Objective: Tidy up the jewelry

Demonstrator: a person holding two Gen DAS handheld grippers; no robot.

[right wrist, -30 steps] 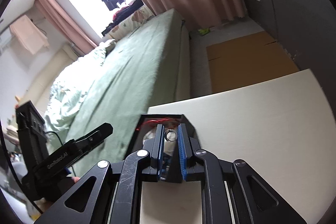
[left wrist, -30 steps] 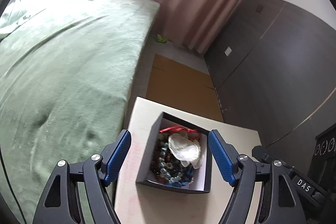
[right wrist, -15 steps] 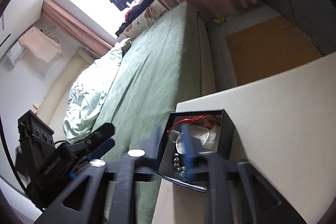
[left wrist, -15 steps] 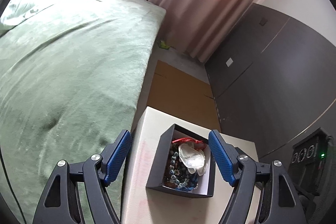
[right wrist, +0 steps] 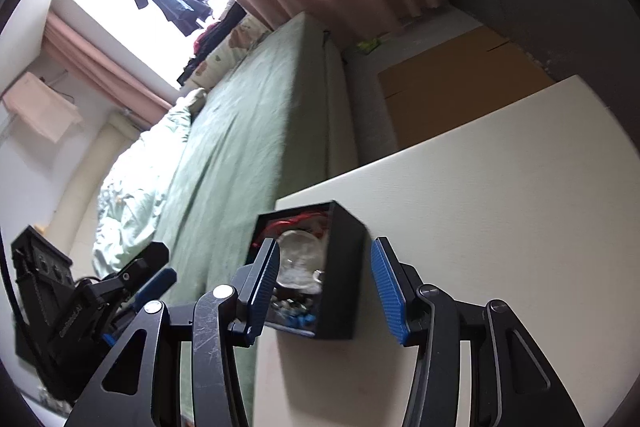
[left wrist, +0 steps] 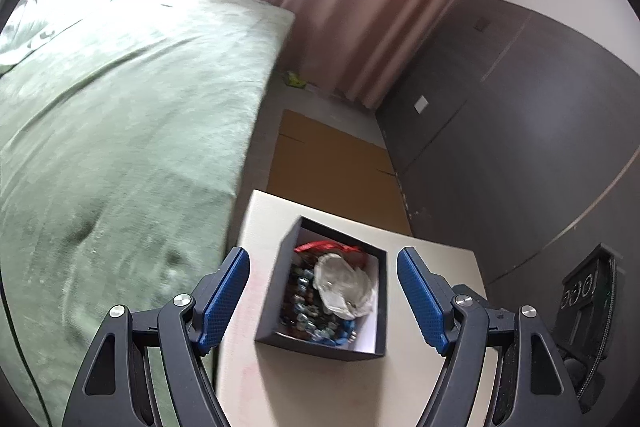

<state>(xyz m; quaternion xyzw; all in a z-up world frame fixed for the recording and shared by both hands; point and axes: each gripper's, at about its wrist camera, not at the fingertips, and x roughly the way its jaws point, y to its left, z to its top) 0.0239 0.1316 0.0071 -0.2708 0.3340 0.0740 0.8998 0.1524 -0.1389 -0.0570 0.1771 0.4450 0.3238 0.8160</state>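
Cream table (left wrist: pixel 432 263) beside green bed (left wrist: pixel 120 115): black box (left wrist: pixel 320 341) of beads near its bed-side edge. Left gripper (left wrist: pixel 324 301) and right gripper (right wrist: pixel 325 289) both released, empty.

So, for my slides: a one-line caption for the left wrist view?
Open left tool hovers over a black box of jewelry on a cream table.

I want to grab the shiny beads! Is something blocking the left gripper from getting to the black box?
Nothing visible does. The left gripper is open above the black box on the white table. Inside, a clear plastic bag lies over some of the beads.
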